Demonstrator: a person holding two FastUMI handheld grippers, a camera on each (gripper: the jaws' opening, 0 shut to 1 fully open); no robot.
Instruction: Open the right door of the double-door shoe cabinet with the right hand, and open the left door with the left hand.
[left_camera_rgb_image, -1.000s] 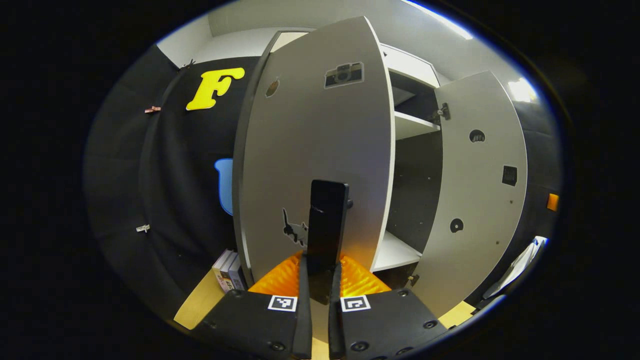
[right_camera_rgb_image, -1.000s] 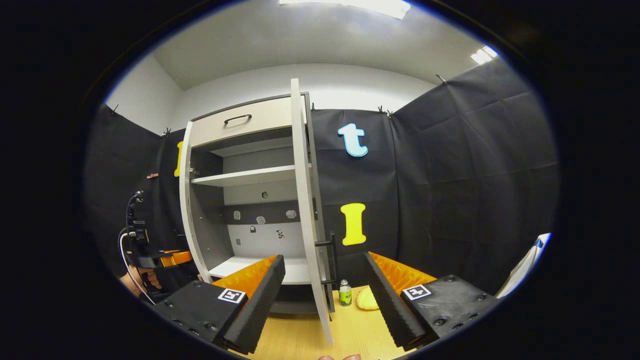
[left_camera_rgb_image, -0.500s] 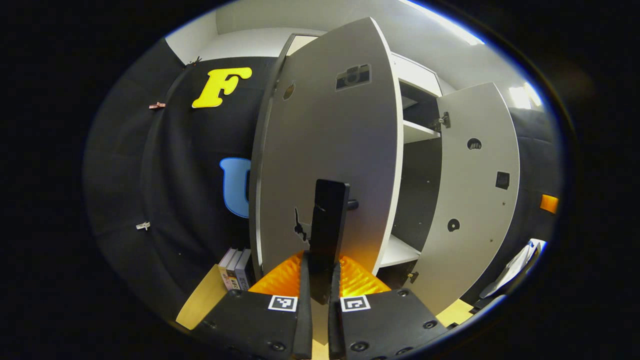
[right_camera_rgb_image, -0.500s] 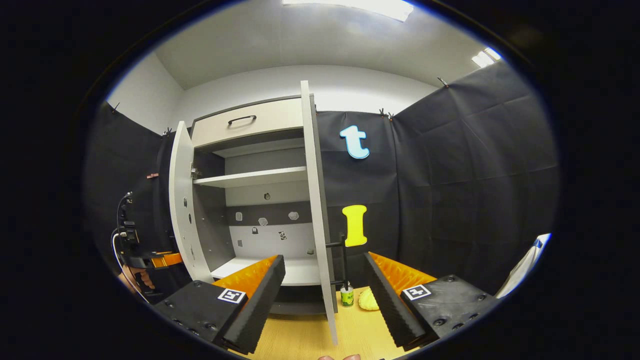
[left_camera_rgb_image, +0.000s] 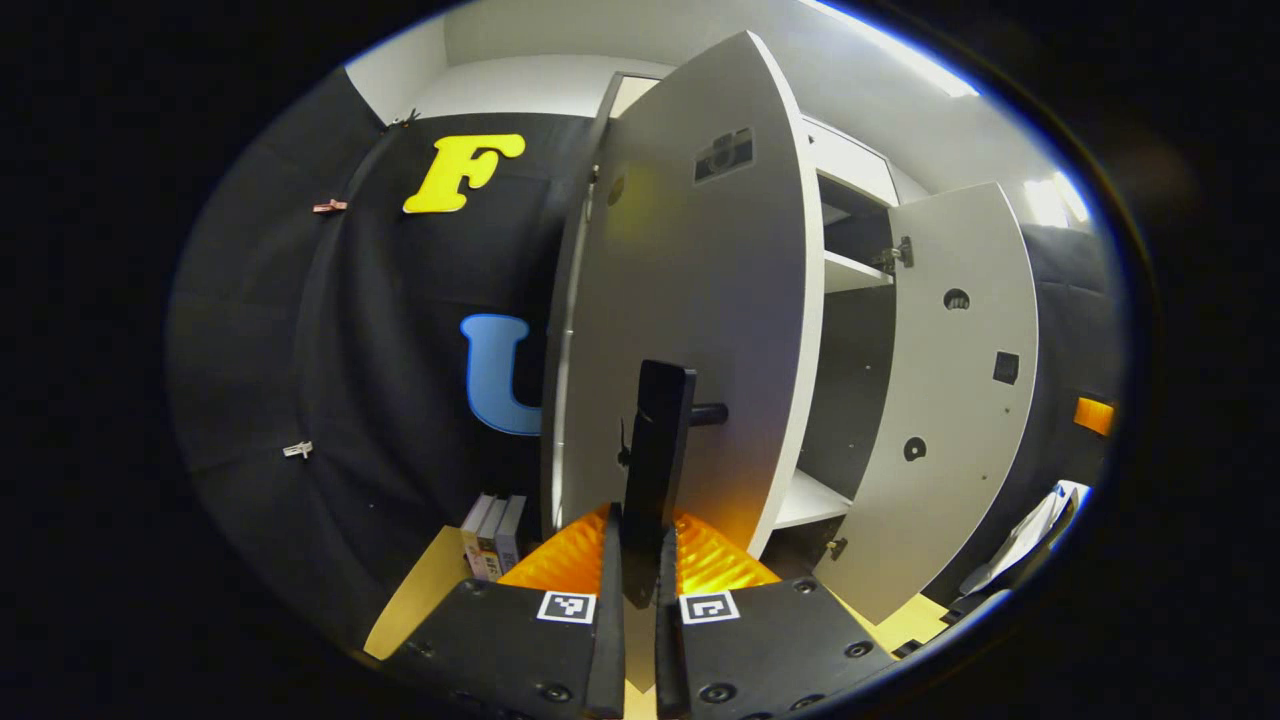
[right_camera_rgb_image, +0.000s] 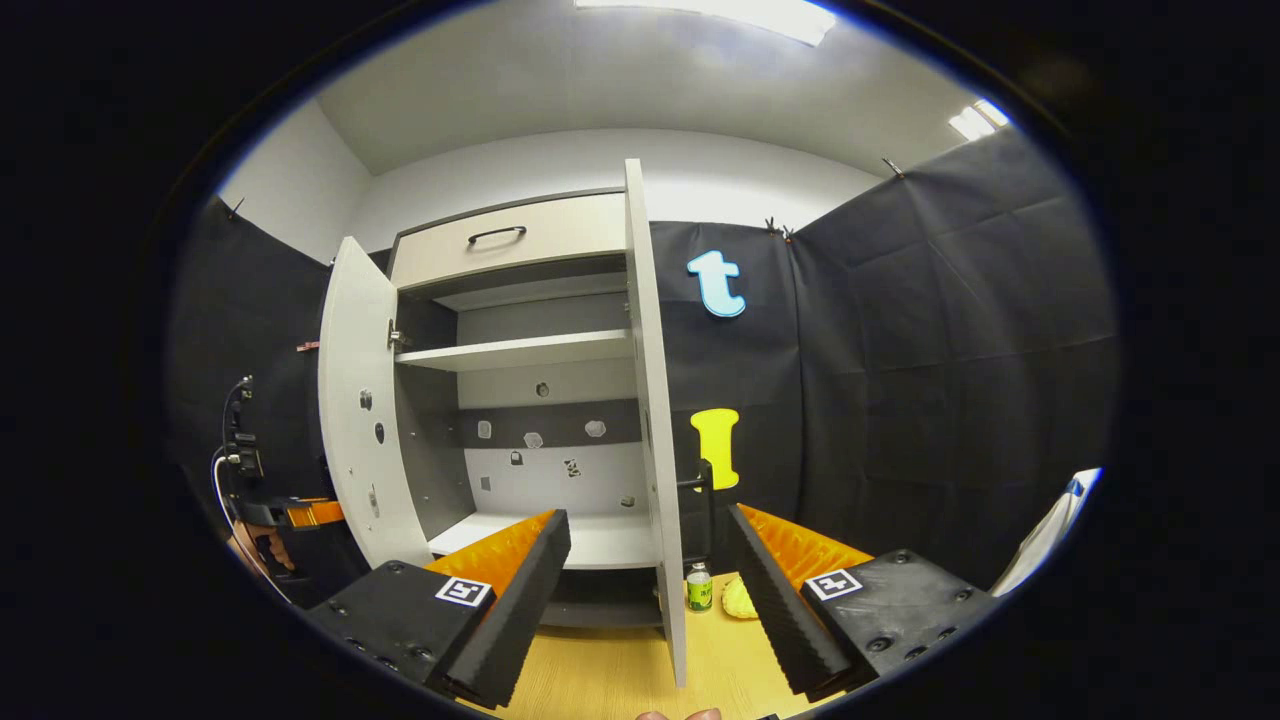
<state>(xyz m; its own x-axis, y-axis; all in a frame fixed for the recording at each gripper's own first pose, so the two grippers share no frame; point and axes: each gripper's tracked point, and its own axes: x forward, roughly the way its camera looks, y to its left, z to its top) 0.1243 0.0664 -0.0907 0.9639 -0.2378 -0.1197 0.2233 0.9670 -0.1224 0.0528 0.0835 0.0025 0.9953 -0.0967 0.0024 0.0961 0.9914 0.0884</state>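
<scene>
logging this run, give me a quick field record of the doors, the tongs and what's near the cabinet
left door: swung open
right door: swung open, seen edge-on
left tongs: shut on the left door's handle
right tongs: open, holding nothing, either side of the right door's edge
cabinet inside: bare shelves
floor right of cabinet: small bottle, yellow object
floor left of cabinet: books

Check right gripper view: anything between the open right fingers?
Yes. In the right gripper view, the right door's edge stands between the open fingers, untouched; a small bottle sits beyond it on the floor.
</scene>
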